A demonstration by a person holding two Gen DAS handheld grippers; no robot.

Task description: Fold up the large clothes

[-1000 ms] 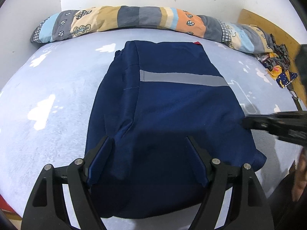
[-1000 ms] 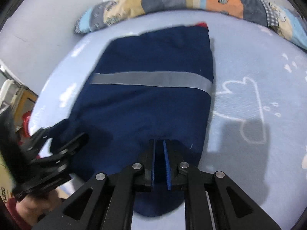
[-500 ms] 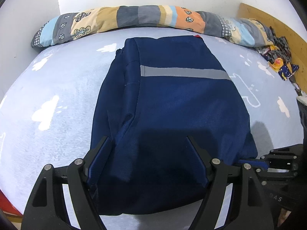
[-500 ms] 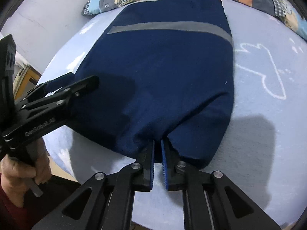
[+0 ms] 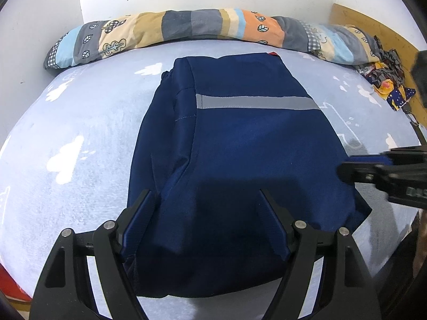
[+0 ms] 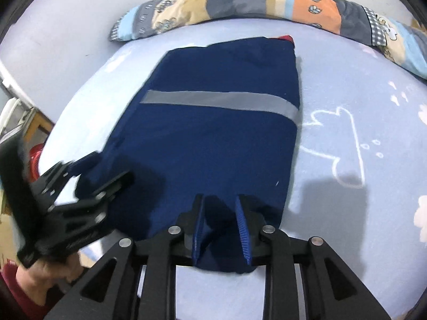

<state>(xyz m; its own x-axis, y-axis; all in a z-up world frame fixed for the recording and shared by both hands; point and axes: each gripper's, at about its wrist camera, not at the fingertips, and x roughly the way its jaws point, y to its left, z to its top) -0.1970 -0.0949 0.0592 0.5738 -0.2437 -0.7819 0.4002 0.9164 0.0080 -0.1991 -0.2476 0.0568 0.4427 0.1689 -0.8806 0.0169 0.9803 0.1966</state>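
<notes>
Mid-fold: navy garment centre frame, my left tongs and right tongs both apart over its near hem (nothing clamped). Next: close on hem corners, I judge.

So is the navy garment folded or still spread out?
Folded: the garment lies as a compact oblong on the bed, a doubled layer showing along its left edge.

Both cameras sit low at the near edge of the bed, looking forward along their own fingers toward the patchwork bolster by the far wall. The left wrist view faces the navy garment from its near-left corner, close above it; the right wrist view looks from the near-right corner. Both share the garment, its grey stripe and the bolster, and each catches the other gripper at its side edge
</notes>
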